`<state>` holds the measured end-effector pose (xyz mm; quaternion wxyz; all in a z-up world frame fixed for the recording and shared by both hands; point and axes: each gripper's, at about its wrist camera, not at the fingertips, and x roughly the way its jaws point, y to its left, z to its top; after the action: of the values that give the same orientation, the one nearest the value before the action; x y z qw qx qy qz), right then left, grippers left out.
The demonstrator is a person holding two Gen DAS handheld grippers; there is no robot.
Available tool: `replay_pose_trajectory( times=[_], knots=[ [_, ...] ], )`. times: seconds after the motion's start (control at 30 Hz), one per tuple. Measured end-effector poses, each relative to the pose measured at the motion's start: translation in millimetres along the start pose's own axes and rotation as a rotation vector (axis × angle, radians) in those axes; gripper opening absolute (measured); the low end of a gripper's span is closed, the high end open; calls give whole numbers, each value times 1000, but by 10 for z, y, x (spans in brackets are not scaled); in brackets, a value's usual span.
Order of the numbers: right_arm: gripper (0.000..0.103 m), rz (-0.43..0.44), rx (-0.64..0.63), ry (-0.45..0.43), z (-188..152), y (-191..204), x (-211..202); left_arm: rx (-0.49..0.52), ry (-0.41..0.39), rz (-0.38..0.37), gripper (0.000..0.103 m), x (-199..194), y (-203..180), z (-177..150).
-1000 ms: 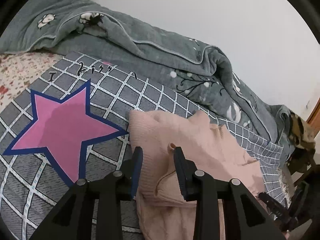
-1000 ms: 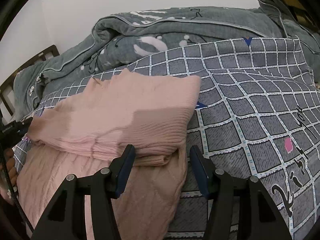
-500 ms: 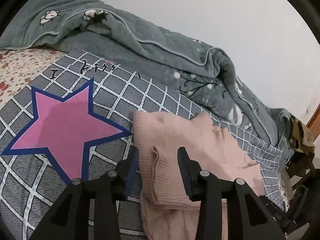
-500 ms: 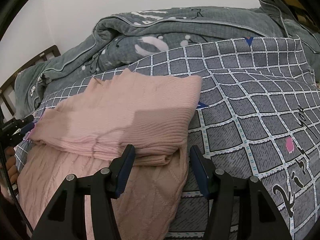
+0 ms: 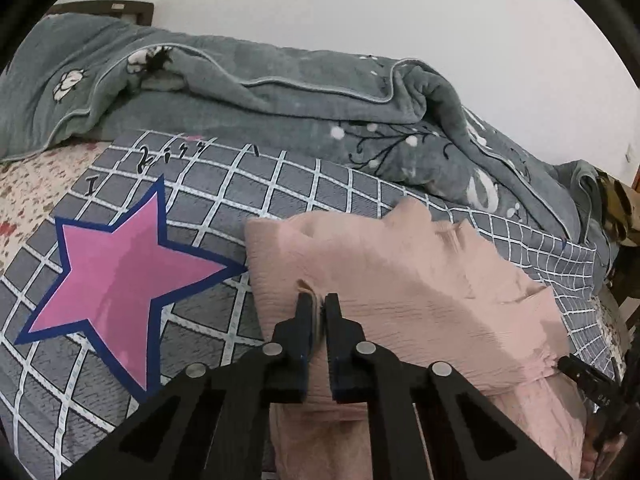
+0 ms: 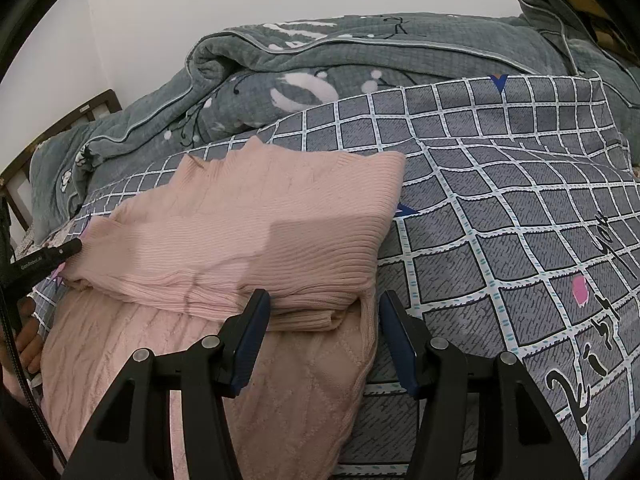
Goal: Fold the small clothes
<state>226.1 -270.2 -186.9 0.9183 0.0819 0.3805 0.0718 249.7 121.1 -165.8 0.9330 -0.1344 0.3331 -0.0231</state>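
A pink knit sweater [image 5: 400, 272] lies folded over on the bed, its upper layer doubled onto a cable-knit lower part [image 6: 200, 380]. My left gripper [image 5: 318, 300] is shut on the left edge of the folded layer, with a pinch of knit between the pads. The right wrist view shows its tip [image 6: 74, 245] at the sweater's left corner. My right gripper [image 6: 324, 304] stands open at the right end of the fold, its fingers either side of the fold's corner and not pressing on it. In the left wrist view its tip [image 5: 564, 362] shows by the sweater's right side.
The sweater rests on a grey checked cover [image 6: 500, 220] with a pink star [image 5: 120, 264]. A bunched grey-green quilt [image 5: 280, 92] lies behind along the white wall. A floral sheet [image 5: 28, 184] and a wooden headboard [image 5: 120, 6] are at far left. A hand [image 6: 30, 344] grips the left tool.
My left gripper's jaws were apart around the sweater's edge and have closed on it, after shifting a little along the fold. The right gripper has kept still.
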Motion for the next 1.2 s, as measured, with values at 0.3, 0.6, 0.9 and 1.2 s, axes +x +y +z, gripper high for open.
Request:
replay_pose_trajectory(
  times=[0.3,0.6,0.9,1.2],
  knots=[
    [56,-10,-10,-2,7,7,15,-45,-106,-16,5,-110,4,128],
    [56,-3,3,-2,7,-12,4,-37,33,97,9,212,21,99],
    [56,-2,7,2,19,-27,19,-48,38,106,51,50,82,-17],
    [56,50,-8,-76,-26,-22,-196,-16,-76,72,54,-442,2,-249]
  ],
)
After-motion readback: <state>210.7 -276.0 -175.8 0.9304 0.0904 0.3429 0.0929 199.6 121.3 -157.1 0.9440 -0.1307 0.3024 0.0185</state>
